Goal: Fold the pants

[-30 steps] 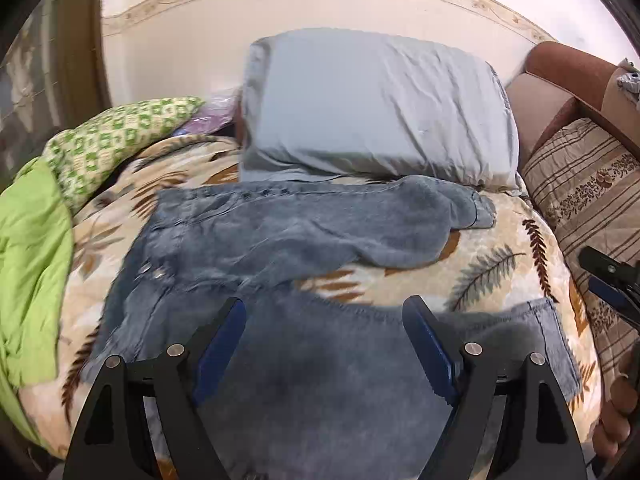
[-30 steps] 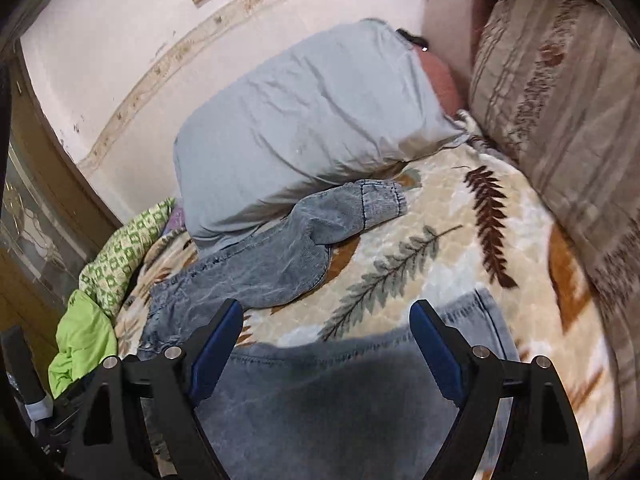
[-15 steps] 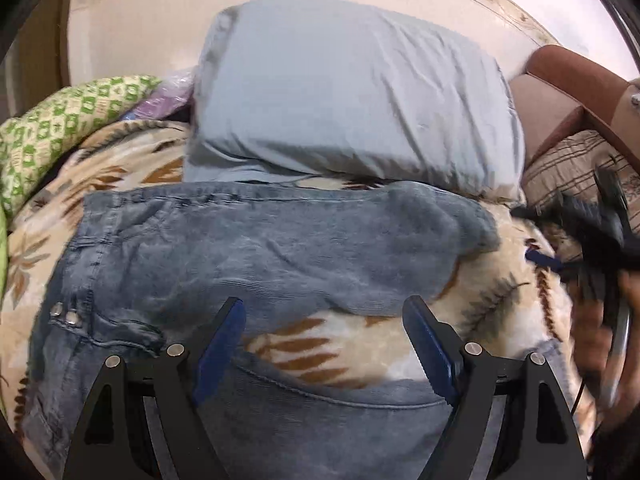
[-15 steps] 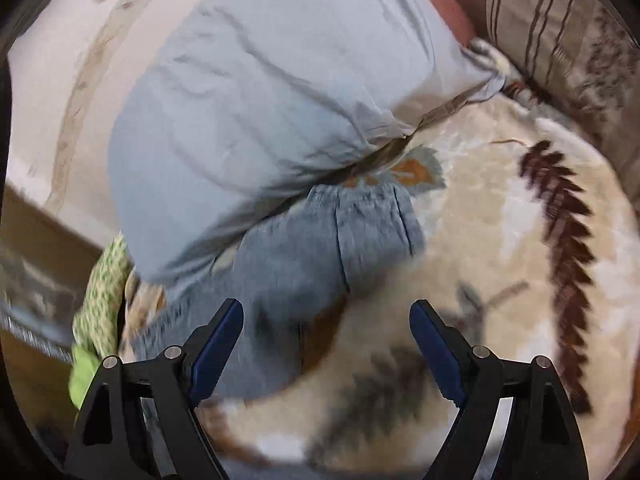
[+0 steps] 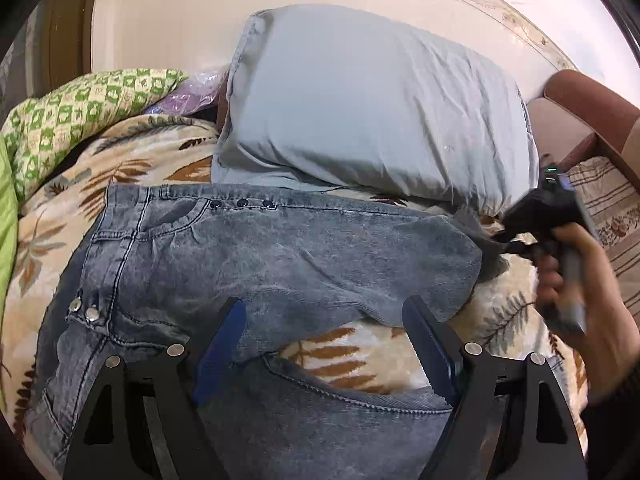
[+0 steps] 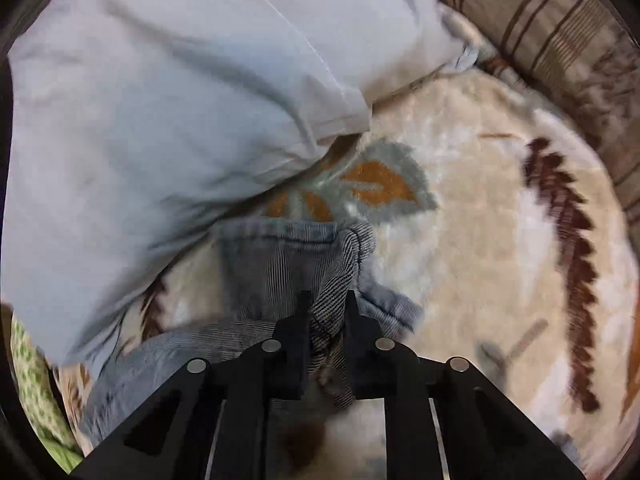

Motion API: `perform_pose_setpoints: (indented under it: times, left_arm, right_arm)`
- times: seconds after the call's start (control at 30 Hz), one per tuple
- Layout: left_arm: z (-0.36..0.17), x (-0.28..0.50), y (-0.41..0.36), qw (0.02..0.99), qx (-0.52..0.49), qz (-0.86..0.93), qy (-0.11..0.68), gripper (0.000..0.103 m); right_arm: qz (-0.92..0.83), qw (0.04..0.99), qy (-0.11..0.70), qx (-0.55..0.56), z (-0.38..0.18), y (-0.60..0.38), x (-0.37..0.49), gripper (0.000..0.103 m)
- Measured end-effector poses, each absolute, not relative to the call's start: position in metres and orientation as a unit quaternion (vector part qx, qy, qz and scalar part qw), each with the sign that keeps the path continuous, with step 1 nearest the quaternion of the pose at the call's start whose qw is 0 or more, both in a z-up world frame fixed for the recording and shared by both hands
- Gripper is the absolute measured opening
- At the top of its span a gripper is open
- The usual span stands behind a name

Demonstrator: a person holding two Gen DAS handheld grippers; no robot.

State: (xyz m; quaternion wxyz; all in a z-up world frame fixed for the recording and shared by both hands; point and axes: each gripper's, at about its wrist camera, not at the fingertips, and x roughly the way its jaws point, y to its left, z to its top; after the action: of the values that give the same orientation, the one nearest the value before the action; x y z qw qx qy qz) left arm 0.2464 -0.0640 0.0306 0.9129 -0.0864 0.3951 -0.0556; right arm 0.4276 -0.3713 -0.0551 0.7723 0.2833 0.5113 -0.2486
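Now we see our right gripper (image 6: 327, 312) clenched on the cuff of the grey-blue jeans (image 5: 256, 256), bunching the hem between its fingers (image 6: 300, 320). Our left gripper (image 5: 324, 344) hangs spread and empty above the jeans, which lie across the leaf-patterned blanket (image 5: 344, 344) on the bed, just below the pale blue pillow (image 5: 372, 104).

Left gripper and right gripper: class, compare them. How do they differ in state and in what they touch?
The left gripper is open, its jaws wide apart; the right gripper is shut. The left gripper holds nothing and hovers over the jeans; the right gripper pinches the jeans' leg cuff beside the pillow. Both are black and two-fingered.
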Motion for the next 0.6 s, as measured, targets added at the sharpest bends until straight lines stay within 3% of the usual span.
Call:
perform_pose_setpoints:
  times: [0.2,0.4,0.6]
  left_arm:
    - [0.047,0.244,-0.056,0.904,-0.123,-0.088,0.400,0.081]
    - [0.033,0.277,-0.060,0.860,-0.188,-0.120,0.460,0.081]
    - [0.013,0.332,-0.063,0.832,-0.209,-0.078,0.508,0.081]
  right_arm:
    - [-0.136,0.872,0.406,0.235,0.026,-0.327,0.330,0.013]
    - [-0.098,0.862,0.405,0.287,-0.025,-0.327,0.244,0.013]
    - [-0.092,0.844,0.429,0.308,-0.057,-0.327,0.228,0.013]
